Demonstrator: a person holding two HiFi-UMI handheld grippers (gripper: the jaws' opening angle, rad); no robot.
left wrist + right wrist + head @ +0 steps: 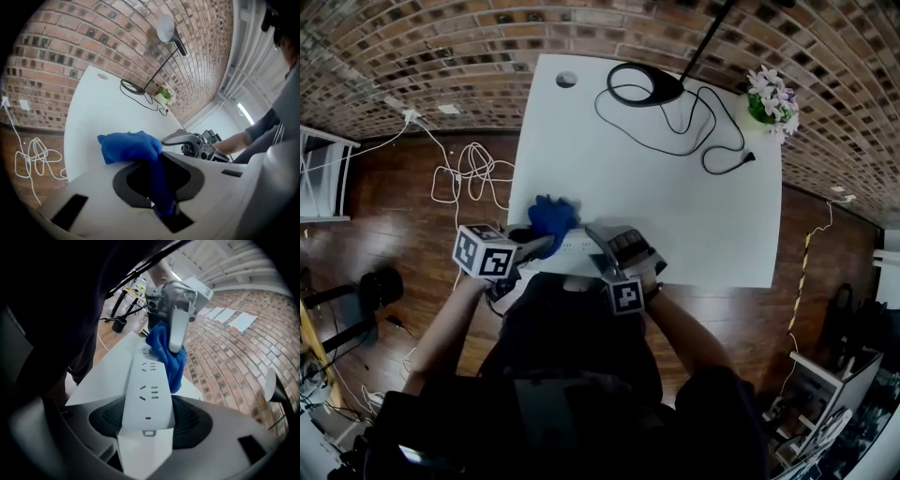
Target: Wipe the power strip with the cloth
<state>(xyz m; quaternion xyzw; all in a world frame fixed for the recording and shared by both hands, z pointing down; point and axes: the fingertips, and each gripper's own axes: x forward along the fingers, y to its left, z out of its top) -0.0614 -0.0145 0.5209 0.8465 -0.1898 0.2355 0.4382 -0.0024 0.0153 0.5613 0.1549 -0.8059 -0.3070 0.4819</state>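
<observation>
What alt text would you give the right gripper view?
The right tool grips one end of a white power strip; at the far end, the left tool holds a blue cloth against it. A brick wall is behind.

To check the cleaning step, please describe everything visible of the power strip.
The power strip is a long white plastic-looking bar with socket slots along its top and a small red mark near one end. That end is clamped between the jaws of the right gripper, and the bar reaches out over the white table. At its far end the blue cloth, held by the left gripper, touches it.
</observation>
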